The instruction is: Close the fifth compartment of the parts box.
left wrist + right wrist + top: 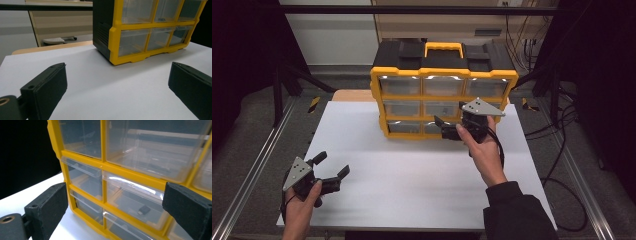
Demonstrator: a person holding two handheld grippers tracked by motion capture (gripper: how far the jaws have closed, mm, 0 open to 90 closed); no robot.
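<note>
A yellow-and-black drawer cabinet [443, 65] with clear plastic drawers and a yellow handle stands at the back middle of the white table [412, 175]. My right gripper [443, 127] is open and held close to the cabinet's lower right drawers without touching them. In the right gripper view its jaws stand wide apart around a clear drawer [135, 200] that holds a small black part [144, 209]. My left gripper [332, 165] is open low over the table's front left corner, with nothing between its fingers. The left gripper view has the cabinet [150, 30] farther off.
Aluminium rails [257, 165] run along both sides of the table. Black cables [562, 125] lie on the floor at the right. A wooden board edge [354, 95] shows behind the table, left of the cabinet. Bare white table spreads between the two grippers.
</note>
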